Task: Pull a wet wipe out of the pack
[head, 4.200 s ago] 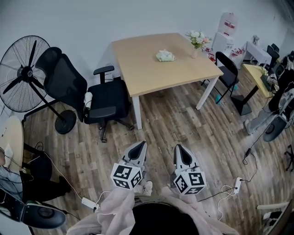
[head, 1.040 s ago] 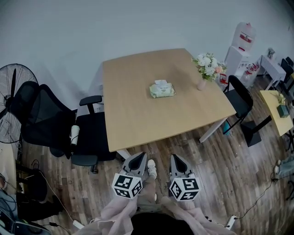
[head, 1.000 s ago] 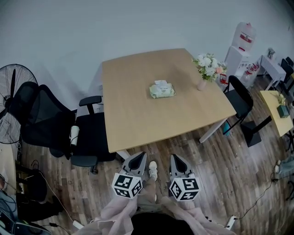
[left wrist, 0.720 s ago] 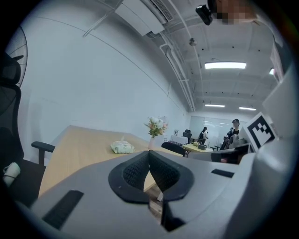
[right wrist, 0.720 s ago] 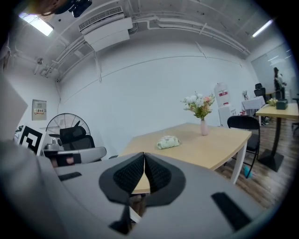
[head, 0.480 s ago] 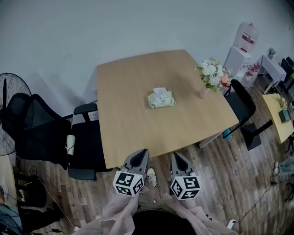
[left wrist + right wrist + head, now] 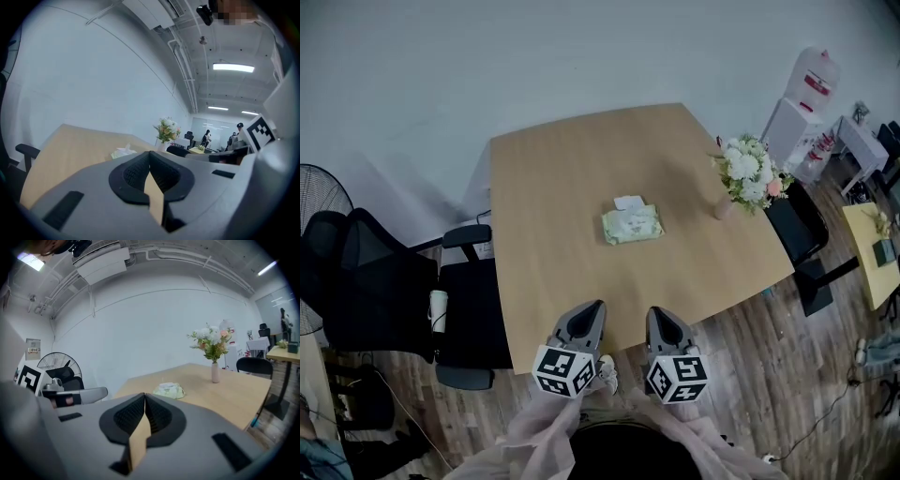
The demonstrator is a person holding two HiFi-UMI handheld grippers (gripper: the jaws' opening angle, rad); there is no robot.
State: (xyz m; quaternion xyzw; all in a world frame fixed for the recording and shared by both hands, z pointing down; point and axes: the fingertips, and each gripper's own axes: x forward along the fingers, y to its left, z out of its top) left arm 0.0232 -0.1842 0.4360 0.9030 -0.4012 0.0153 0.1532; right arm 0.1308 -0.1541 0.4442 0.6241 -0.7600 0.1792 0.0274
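Two grippers sit at the bottom of my head view, side by side over the near edge of the table [image 7: 534, 244], both pointing toward its middle.

Starting from the left, a fan [image 7: 313, 246] is cut off by the frame edge. Beside it, a black office chair [image 7: 389, 286] is drawn up along the table's left side.

Next comes the left gripper [image 7: 592, 310]. In its own view, the left gripper [image 7: 150, 160] has its jaws brought together with nothing between them.

Beyond both tools, near the middle of the tabletop and well apart from them, lies the wet wipe pack [image 7: 631, 224]. It is a soft, pale green, roughly rectangular pouch lying flat, with a lighter label on its top face. A small white piece shows at its far edge. From the left gripper view the pack [image 7: 123, 151] looks low and crumpled, with a white tuft standing up. I cannot tell whether that is a wipe or the flap. From the right gripper view it [image 7: 169, 390] is a rumpled green mound straight ahead.

The right gripper [image 7: 657, 315] also has its jaws pressed together and holds nothing, as the right gripper view [image 7: 144, 401] shows.

Further right, a pink vase of white and pink flowers [image 7: 748, 174] stands near the table's right edge. A black chair [image 7: 802, 234] sits just past that edge.
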